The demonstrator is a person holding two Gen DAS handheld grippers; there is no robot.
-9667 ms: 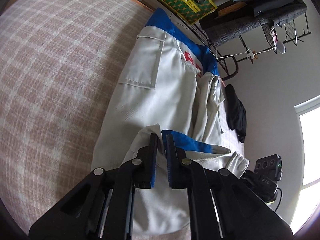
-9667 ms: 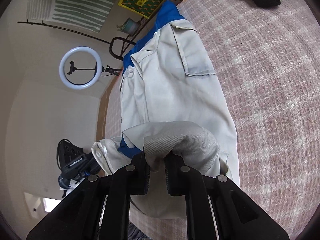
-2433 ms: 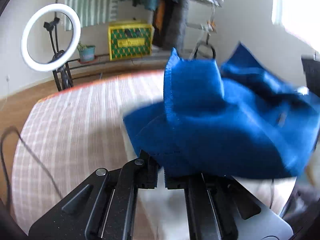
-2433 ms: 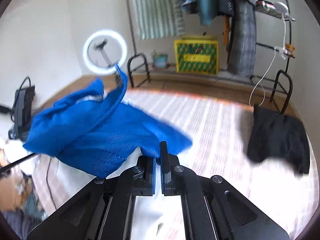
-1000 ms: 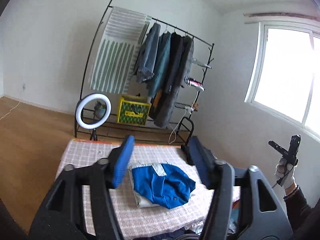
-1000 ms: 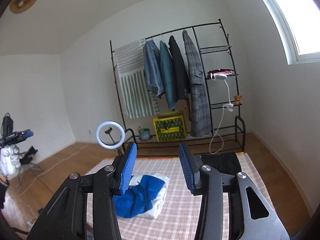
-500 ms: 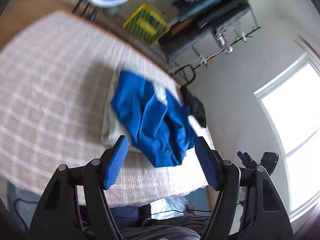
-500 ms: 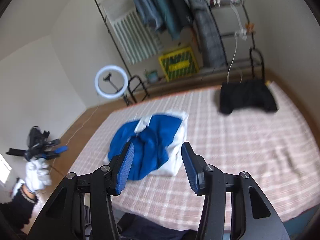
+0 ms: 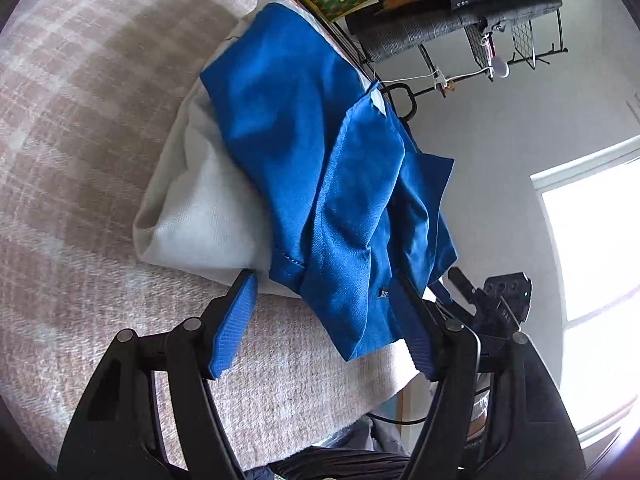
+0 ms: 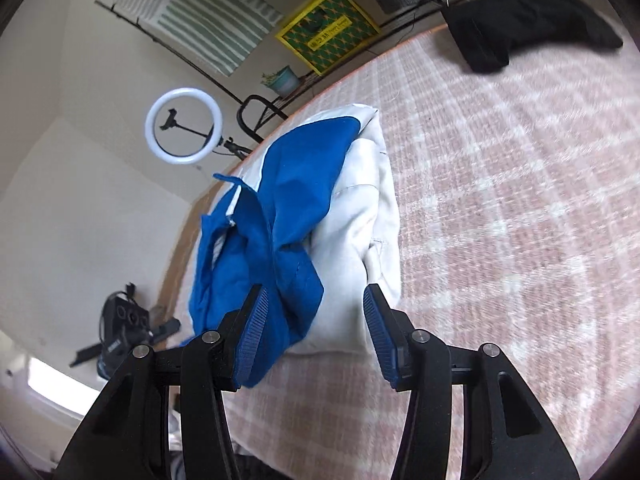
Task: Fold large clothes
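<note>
A blue and off-white garment (image 9: pixel 320 184) lies in a rumpled, partly folded heap on the pink checked bed cover (image 9: pixel 80 152). It also shows in the right wrist view (image 10: pixel 320 232), blue part on the left, white part on the right. My left gripper (image 9: pixel 324 328) is open and empty, just above the heap's near edge. My right gripper (image 10: pixel 312 328) is open and empty, just above the heap's near edge, over the white part. The other gripper (image 9: pixel 500 300) shows at the bed's right edge.
A black garment (image 10: pixel 532 20) lies at the bed's far right corner. Beyond the bed stand a clothes rack (image 9: pixel 460 16), a yellow crate (image 10: pixel 326 34) and a ring light (image 10: pixel 184 126). The bed's near edge (image 10: pixel 320 440) is close under my grippers.
Both grippers have come down from high above the bed to just over the garment's near edge. Both stay open. The garment has not moved.
</note>
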